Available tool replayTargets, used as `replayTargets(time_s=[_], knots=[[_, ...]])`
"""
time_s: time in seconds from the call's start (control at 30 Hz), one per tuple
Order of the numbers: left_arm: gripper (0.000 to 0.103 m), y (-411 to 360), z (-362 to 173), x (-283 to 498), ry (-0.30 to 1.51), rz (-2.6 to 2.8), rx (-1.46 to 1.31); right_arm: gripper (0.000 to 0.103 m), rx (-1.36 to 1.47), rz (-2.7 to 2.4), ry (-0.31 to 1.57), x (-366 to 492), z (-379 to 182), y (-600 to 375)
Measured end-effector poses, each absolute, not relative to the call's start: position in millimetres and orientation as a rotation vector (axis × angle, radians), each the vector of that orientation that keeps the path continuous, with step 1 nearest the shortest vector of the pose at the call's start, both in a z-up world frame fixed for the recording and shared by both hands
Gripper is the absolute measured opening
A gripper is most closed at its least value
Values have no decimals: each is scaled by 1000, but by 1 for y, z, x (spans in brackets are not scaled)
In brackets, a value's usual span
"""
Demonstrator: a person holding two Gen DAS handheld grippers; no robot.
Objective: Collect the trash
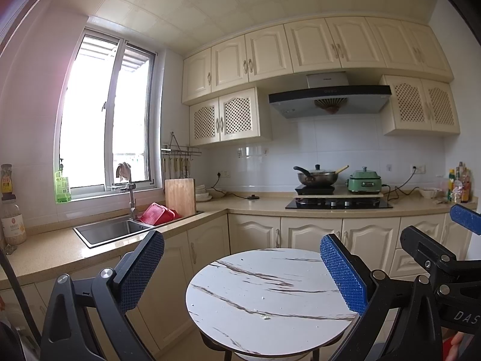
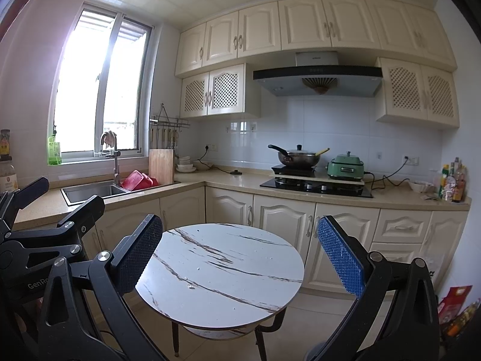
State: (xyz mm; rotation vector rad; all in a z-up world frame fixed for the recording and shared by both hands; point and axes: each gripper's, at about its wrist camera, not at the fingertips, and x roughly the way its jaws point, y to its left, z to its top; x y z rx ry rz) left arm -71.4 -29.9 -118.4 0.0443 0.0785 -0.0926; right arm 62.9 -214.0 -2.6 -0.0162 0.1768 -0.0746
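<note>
From the left wrist, the left gripper [image 1: 242,266] hangs over the round table [image 1: 240,325] with jaws spread wide and empty, likely poised to search. Only small crumbs [image 1: 265,317] lie there.

From the right wrist, the right gripper [image 2: 240,254] is likewise wide apart, holding nothing; colourful wrappers [image 2: 455,310] sit on the floor at right.

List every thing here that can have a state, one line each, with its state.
Left gripper: open, holding nothing.
Right gripper: open, holding nothing.
Round table: bare but for small crumbs.
Window: looks shut.
Upper cabinets: doors shut.
Pan: lidded, on a hob.
Green cooker: lid on, cord attached.
Cutting board: upright by the sink.
Sink: basin looks empty.
</note>
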Motion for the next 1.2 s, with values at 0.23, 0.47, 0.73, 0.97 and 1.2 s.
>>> replayTargets(time_s=[0.23, 0.47, 0.73, 0.97, 1.2], knots=[[102, -29, -116, -71, 72, -90, 47, 103, -16, -75, 176, 63, -3, -214], [102, -29, -116, -69, 70, -91, 48, 103, -14, -73, 176, 63, -3, -214], [102, -28, -116, -68, 69, -91, 47, 103, -14, -75, 175, 63, -3, -214], [102, -28, -116, -67, 68, -90, 49, 103, -15, -77, 175, 64, -3, -214], [102, -27, -118, -70, 67, -90, 48, 103, -14, -77, 175, 63, -3, -215]])
